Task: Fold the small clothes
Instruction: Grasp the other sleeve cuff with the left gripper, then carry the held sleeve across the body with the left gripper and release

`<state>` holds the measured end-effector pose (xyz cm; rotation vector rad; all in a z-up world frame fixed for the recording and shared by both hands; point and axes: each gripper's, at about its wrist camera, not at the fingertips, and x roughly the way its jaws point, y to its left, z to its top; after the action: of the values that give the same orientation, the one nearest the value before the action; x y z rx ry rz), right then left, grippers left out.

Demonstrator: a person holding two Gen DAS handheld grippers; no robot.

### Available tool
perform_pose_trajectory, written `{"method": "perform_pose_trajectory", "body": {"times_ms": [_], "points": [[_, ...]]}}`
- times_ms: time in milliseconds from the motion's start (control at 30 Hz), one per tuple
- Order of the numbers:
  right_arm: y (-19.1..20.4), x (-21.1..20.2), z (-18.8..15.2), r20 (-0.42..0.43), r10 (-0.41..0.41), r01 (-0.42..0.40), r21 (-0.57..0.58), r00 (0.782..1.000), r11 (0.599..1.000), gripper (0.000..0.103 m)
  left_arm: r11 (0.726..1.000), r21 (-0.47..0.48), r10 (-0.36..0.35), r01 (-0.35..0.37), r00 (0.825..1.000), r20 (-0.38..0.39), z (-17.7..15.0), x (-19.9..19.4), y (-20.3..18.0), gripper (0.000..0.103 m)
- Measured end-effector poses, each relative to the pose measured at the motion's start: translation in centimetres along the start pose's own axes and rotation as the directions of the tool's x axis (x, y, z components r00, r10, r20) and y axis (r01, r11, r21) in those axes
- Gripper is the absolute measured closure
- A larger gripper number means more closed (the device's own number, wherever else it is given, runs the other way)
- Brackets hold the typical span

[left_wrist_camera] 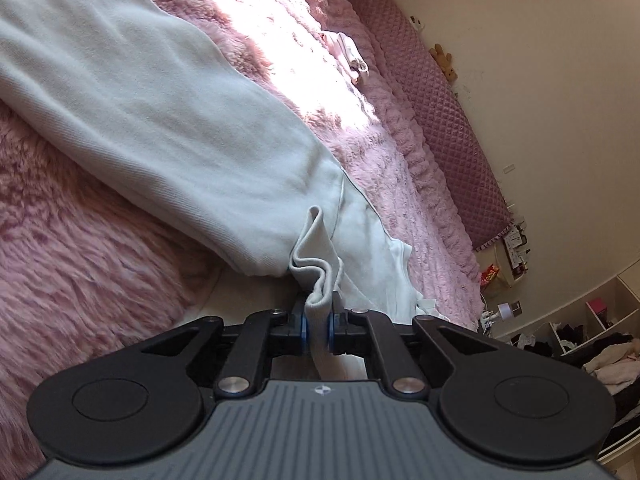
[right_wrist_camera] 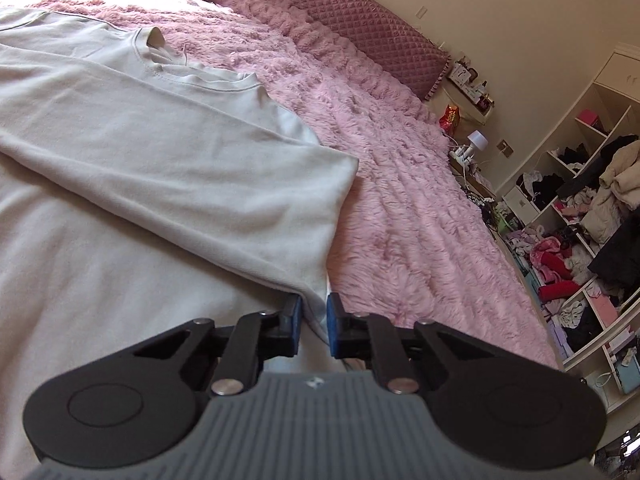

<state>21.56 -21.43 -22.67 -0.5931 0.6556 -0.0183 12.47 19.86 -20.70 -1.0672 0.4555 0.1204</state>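
Left hand-held gripper [left_wrist_camera: 317,330] pinching sweatshirt [left_wrist_camera: 160,120] cuff, right hand-held gripper [right_wrist_camera: 313,320] clamping its edge, shelves [right_wrist_camera: 580,200] holding clothes

Strong daylight falls across the pink fluffy blanket [left_wrist_camera: 248,20], blowing its far part out to near white in the left wrist view, while the blanket nearest the lens lies in soft shade. The pale sweatshirt [right_wrist_camera: 160,152] is evenly lit with gentle fold shadows. Both views curve heavily toward dark rounded corners, and the shelves [right_wrist_camera: 580,200] beside the blanket look soft and stretched.
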Motion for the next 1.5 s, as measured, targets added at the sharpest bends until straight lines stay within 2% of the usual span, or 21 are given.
{"method": "perform_pose_trajectory", "body": {"times_ms": [33, 67, 167, 233, 300, 367, 500, 567, 600, 733, 900, 967, 1033, 1167, 1333, 1433, 1500], "points": [[-0.1, 0.0, 0.0, -0.004, -0.001, 0.001, 0.001, 1.000, 1.000, 0.097, 1.000, -0.006, -0.004, 0.004, 1.000, 0.007, 0.2, -0.4, 0.0, 0.093], [-0.1, 0.0, -0.1, -0.005, -0.004, 0.004, -0.002, 1.000, 1.000, 0.096, 1.000, -0.002, -0.003, 0.003, 1.000, 0.016, 0.4, -0.9, 0.0, 0.086], [-0.2, -0.7, -0.1, 0.000, -0.017, 0.017, -0.007, 1.000, 1.000, 0.087, 0.999, 0.031, -0.014, 0.012, 0.998, 0.068, 1.8, -3.5, -0.6, 0.070], [-0.5, -1.8, 0.1, 0.012, -0.013, 0.012, 0.020, 1.000, 1.000, 0.077, 0.998, 0.055, -0.020, 0.014, 0.995, 0.101, 2.7, -5.6, -0.8, 0.065], [-0.8, -3.3, 0.6, 0.036, 0.016, -0.018, 0.055, 0.999, 0.998, 0.075, 0.996, 0.089, -0.012, 0.000, 0.991, 0.135, 3.6, -8.1, -1.0, 0.062], [-0.5, -5.6, 1.4, 0.087, 0.076, -0.085, 0.098, 0.993, 0.992, 0.070, 0.992, 0.120, 0.011, -0.032, 0.985, 0.170, 4.2, -10.6, -0.8, 0.053], [0.7, -9.4, 3.8, 0.201, 0.226, -0.260, 0.164, 0.953, 0.952, 0.056, 0.982, 0.126, 0.109, -0.142, 0.965, 0.237, 5.1, -15.1, 0.5, 0.036], [1.9, -11.3, 5.5, 0.252, 0.312, -0.365, 0.202, 0.916, 0.909, 0.051, 0.976, 0.095, 0.163, -0.195, 0.949, 0.269, 5.5, -17.0, 1.7, 0.020], [2.6, -12.0, 6.4, 0.274, 0.350, -0.411, 0.214, 0.896, 0.886, 0.049, 0.973, 0.069, 0.193, -0.221, 0.939, 0.286, 5.8, -17.9, 2.5, 0.018], [6.1, -14.0, 9.5, 0.317, 0.444, -0.520, 0.217, 0.838, 0.826, 0.041, 0.963, -0.082, 0.270, -0.258, 0.903, 0.334, 7.2, -21.2, 6.6, 0.017], [10.3, -16.0, 11.8, 0.326, 0.501, -0.571, 0.171, 0.802, 0.803, 0.041, 0.938, -0.266, 0.321, -0.223, 0.847, 0.423, 8.6, -24.1, 11.7, 0.017], [11.4, -16.5, 12.2, 0.323, 0.514, -0.581, 0.154, 0.794, 0.799, 0.039, 0.924, -0.318, 0.341, -0.211, 0.832, 0.438, 9.1, -24.5, 13.4, 0.017], [12.3, -16.9, 12.5, 0.314, 0.524, -0.584, 0.138, 0.792, 0.800, 0.039, 0.914, -0.362, 0.344, -0.186, 0.827, 0.444, 9.5, -24.5, 14.9, 0.017], [13.5, -16.6, 12.8, 0.288, 0.540, -0.589, 0.121, 0.791, 0.799, 0.038, 0.916, -0.371, 0.326, -0.154, 0.824, 0.462, 10.2, -23.6, 16.3, 0.017], [14.4, -16.2, 13.0, 0.265, 0.546, -0.586, 0.104, 0.795, 0.804, 0.038, 0.905, -0.392, 0.349, -0.164, 0.813, 0.465, 11.5, -22.1, 16.5, 0.015], [14.6, -16.3, 13.0, 0.261, 0.546, -0.585, 0.099, 0.796, 0.805, 0.038, 0.902, -0.413, 0.339, -0.128, 0.801, 0.494, 12.2, -21.7, 16.6, 0.014], [14.6, -16.4, 13.0, 0.260, 0.546, -0.584, 0.094, 0.796, 0.806, 0.036, 0.906, -0.413, 0.313, -0.090, 0.800, 0.513, 12.6, -21.8, 16.6, 0.014]]}}
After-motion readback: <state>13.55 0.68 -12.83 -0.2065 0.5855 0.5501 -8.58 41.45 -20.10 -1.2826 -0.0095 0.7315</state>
